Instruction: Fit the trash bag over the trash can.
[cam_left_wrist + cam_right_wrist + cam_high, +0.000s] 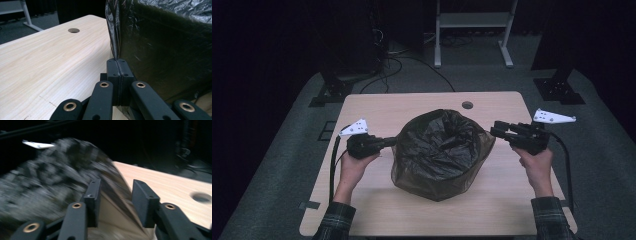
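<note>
Pale wooden table (377, 107) bears a black bag (439, 152); left gripper (117, 65) pinches its left edge, right gripper (115, 196) gapes beside its right edge.

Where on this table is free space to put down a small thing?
The table is bare at the far left corner, along the far edge around the round hole, and on the near strip between the forearms. The middle is crowded: black bag, with the left tool and right tool beside it.
</note>
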The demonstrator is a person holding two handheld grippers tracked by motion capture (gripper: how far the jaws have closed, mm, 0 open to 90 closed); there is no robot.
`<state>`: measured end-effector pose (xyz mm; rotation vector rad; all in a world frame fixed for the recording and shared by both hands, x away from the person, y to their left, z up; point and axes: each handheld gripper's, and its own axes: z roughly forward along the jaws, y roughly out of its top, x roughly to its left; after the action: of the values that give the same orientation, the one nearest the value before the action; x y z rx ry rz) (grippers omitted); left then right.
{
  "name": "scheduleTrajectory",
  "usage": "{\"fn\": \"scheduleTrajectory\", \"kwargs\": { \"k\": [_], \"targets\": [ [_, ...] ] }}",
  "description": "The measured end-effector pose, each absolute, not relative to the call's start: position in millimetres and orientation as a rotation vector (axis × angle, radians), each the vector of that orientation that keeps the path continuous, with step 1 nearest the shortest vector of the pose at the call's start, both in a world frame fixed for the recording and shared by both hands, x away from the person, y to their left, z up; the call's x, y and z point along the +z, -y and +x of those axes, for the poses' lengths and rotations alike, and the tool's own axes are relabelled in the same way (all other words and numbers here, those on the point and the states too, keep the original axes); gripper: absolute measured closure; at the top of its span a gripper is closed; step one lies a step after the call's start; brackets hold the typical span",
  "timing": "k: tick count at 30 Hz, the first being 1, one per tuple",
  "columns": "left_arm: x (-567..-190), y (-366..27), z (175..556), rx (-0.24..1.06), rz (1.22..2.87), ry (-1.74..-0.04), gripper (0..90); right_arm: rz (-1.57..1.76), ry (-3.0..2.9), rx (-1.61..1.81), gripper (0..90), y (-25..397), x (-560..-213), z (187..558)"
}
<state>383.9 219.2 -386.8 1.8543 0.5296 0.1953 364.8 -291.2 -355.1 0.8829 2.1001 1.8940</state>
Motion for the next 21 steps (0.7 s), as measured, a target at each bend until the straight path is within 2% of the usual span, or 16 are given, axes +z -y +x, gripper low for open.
{"fn": "scheduleTrajectory", "kwargs": {
  "k": [4,6,7,8,10,16,21],
  "targets": [
    [-386,-221,382,0.199,1.855,-0.529,89.7,0.772,-2.160,1.948,55.4,271,-343,364],
    [-387,-222,382,0.195,1.853,-0.529,89.7,0.742,-2.211,1.915,62.5,258,-341,366],
    [-387,-222,382,0.195,1.853,-0.529,89.7,0.742,-2.211,1.915,62.5,258,-341,366],
    [-387,-223,382,0.196,1.853,-0.532,89.7,0.736,-2.229,1.882,80.3,254,-341,367],
    [-388,-225,381,0.194,1.858,-0.534,89.7,0.734,-2.228,1.856,89.6,253,-341,367],
    [-391,-227,383,0.197,1.882,-0.566,89.8,0.776,-2.207,1.816,90.0,260,-345,366],
    [-400,-227,385,0.181,1.930,-0.611,89.8,0.838,-2.201,1.793,90.0,277,-363,360]
  ]
}}
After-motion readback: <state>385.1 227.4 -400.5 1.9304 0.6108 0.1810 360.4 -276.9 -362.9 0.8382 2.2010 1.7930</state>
